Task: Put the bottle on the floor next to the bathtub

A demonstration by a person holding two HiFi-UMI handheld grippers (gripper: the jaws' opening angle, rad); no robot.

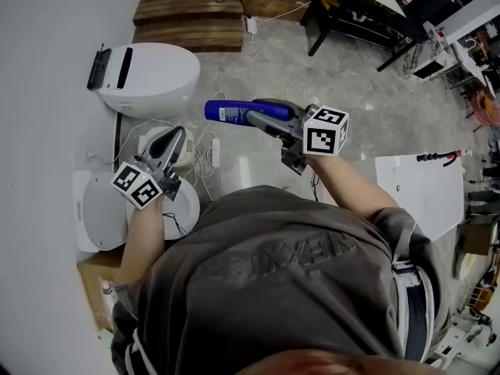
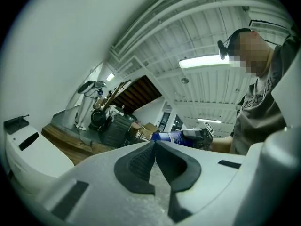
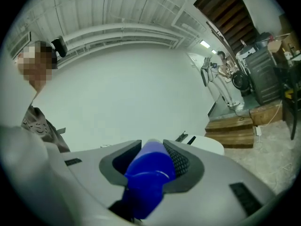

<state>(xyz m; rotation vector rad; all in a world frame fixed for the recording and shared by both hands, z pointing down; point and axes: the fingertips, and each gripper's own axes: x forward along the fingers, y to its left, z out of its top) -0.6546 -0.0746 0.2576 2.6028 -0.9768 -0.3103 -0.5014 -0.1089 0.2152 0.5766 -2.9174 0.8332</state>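
Note:
A blue bottle lies level in the air, with my right gripper shut on it, above the grey floor. In the right gripper view the blue bottle fills the gap between the dark pads. My left gripper is lower left, over a round white fixture, and its tips meet with nothing between them. The left gripper view shows its closed tips, and beyond them the bottle in the right gripper. A large white fixture stands at the far left by the wall.
Wooden steps lie at the back. A white power strip and cables trail on the floor near the fixtures. A white board lies at the right, black furniture legs at the back right, and a cardboard box at the lower left.

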